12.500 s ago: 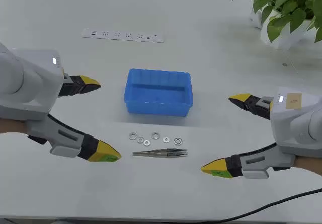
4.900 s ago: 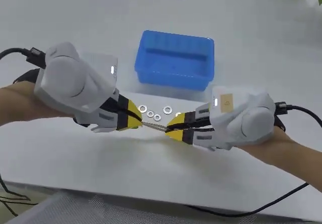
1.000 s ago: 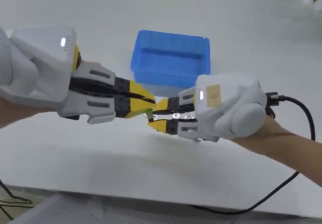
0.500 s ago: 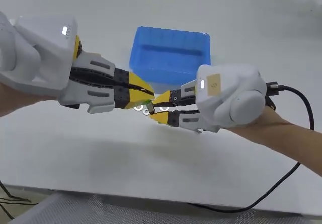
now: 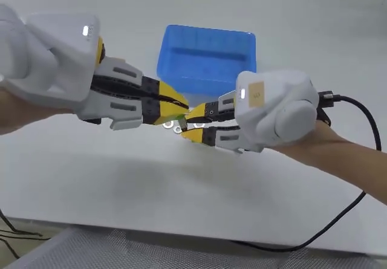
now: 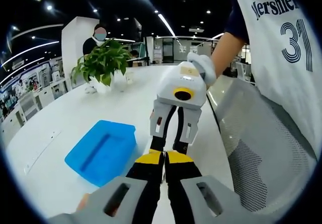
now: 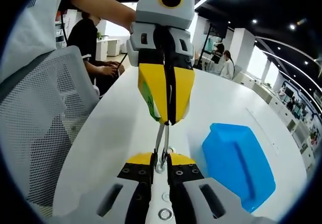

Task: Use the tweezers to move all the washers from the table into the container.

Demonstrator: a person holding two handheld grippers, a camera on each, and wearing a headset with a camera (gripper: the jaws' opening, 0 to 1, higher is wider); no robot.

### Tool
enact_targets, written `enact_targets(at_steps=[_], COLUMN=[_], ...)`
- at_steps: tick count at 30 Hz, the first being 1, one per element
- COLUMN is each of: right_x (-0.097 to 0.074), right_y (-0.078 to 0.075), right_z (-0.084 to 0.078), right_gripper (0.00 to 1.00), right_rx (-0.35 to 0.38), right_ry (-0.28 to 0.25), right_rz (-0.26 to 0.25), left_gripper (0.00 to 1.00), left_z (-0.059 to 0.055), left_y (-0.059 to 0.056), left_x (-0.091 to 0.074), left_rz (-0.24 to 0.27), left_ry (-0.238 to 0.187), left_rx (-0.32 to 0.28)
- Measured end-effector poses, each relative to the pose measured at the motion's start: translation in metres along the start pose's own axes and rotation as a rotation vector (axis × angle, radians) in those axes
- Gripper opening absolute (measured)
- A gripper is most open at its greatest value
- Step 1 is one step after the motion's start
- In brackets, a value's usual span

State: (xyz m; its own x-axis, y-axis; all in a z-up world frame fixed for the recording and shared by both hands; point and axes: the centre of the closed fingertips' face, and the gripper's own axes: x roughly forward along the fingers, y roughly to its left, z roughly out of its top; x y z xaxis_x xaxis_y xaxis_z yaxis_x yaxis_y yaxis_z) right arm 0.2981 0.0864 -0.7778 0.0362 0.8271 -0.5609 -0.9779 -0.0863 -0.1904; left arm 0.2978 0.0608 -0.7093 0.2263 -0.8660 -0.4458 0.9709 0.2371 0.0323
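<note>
On the white jersey of the person at the right of the left gripper view: large dark outlined digits, 31. Above them, arched dark lettering cut off by the edge of the view, read as "ershie" after an unclear first letter, perhaps H or M. On top of the white housing of the right gripper, in the head view: a small yellow sticker with a dark mark or two, too small to read. On one yellow jaw of the left gripper, in the right gripper view: a green label, its print too blurred to make out.
</note>
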Motion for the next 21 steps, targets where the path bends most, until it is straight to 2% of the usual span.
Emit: enact_targets(at_steps=[4,8,17,21], right_x=[0.0017,0.0031,0.0024,-0.0002], right_y=[0.0024,0.002,0.0021,0.0001], right_z=[0.0005,-0.0017,-0.0078,-0.0032], right_gripper=[0.12,0.12,0.12,0.12], right_rx=[0.006,0.009,0.03,0.068], right_ry=[-0.008,-0.004,0.008,-0.024], right_rz=[0.005,0.002,0.01,0.01], left_gripper=[0.05,0.05,0.05,0.05], left_z=[0.0018,-0.0017,0.0004,0.0017], left_y=[-0.0031,-0.0017,-0.0018,-0.0018], left_x=[0.0015,0.0022,0.0053,0.0072], left_rz=[-0.006,-0.002,-0.008,-0.009], left_ry=[0.004,0.01,-0.007,-0.02], left_rx=[-0.003,-0.006,-0.022,-0.033])
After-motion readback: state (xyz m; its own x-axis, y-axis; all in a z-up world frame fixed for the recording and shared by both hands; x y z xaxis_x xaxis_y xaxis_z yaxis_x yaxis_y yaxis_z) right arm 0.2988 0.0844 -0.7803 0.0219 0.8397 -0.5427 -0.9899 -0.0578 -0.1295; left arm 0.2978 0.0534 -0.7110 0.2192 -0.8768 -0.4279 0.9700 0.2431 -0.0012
